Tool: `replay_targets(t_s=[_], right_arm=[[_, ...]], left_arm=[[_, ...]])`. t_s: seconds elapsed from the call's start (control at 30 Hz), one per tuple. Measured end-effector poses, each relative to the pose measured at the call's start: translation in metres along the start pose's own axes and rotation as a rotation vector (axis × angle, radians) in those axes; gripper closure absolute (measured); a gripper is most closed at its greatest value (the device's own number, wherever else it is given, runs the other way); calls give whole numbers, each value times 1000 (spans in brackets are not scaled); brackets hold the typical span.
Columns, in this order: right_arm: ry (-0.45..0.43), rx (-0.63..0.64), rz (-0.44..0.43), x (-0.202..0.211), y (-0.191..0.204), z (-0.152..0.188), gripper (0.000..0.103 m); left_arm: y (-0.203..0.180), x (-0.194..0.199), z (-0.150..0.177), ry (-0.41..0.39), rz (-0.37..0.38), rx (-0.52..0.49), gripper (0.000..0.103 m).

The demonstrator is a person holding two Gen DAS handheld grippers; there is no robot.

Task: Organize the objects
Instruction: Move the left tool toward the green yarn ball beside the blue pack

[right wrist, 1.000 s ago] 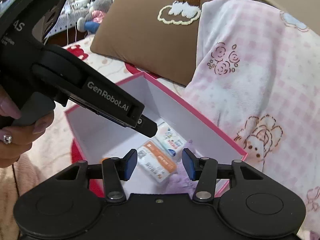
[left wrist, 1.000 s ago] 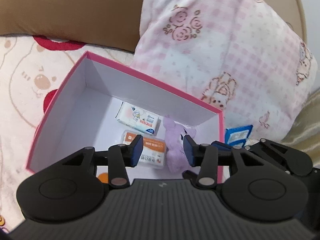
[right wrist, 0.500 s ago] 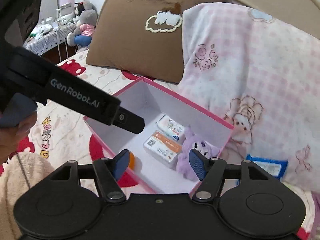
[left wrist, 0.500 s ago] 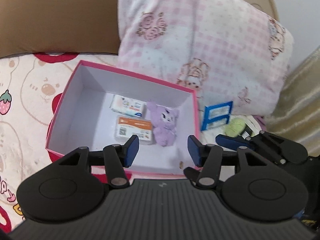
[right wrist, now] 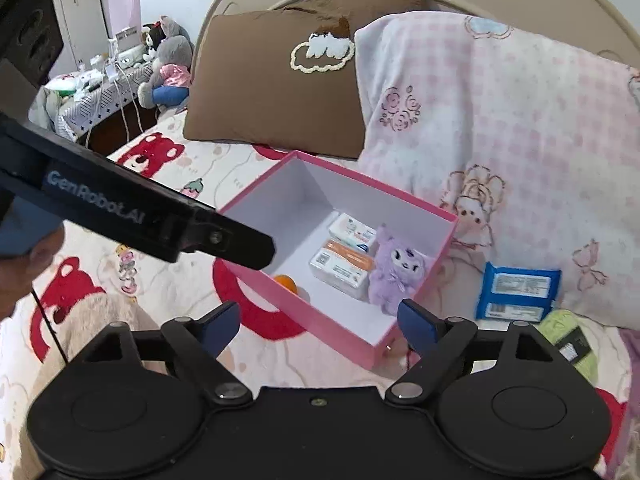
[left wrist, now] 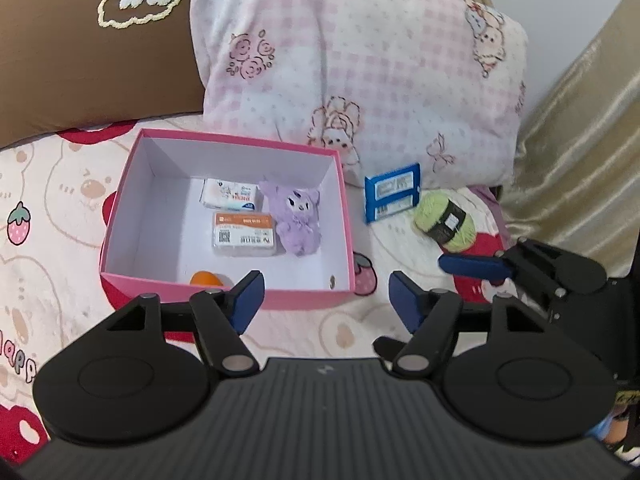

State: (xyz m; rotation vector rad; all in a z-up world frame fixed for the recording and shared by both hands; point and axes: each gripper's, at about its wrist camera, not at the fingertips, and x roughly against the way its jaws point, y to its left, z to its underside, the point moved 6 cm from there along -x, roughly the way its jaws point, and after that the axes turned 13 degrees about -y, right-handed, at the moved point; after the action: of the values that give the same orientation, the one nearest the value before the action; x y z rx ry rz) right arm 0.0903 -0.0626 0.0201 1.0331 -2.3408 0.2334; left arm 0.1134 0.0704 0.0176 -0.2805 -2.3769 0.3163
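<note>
The ball (left wrist: pixel 205 279) in the box (left wrist: pixel 224 294) shows only as an orange top behind the near wall in the left view, and in the right view the left gripper's arm (right wrist: pixel 152 222) covers the box's near corner. The yarn (right wrist: pixel 570 338) is partly hidden behind the right gripper's linkage in the right view, and print on the packets (left wrist: pixel 244 234) is too small to read. The items on the side table (right wrist: pixel 92 80) are too small to tell apart, and a hand (right wrist: pixel 24 264) is cut off at the left edge.
</note>
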Motion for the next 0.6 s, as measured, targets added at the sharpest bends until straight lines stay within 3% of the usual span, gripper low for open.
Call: replay_targets(t_s=[0.23,0.6], right_arm=[[-5,15,-17,34,3,17,14],[-40,16,50,93,-26,53,14]], left_arm=[[-21,15,21,38,27,-41,30],[-60,32,58,76,45,-162,25]])
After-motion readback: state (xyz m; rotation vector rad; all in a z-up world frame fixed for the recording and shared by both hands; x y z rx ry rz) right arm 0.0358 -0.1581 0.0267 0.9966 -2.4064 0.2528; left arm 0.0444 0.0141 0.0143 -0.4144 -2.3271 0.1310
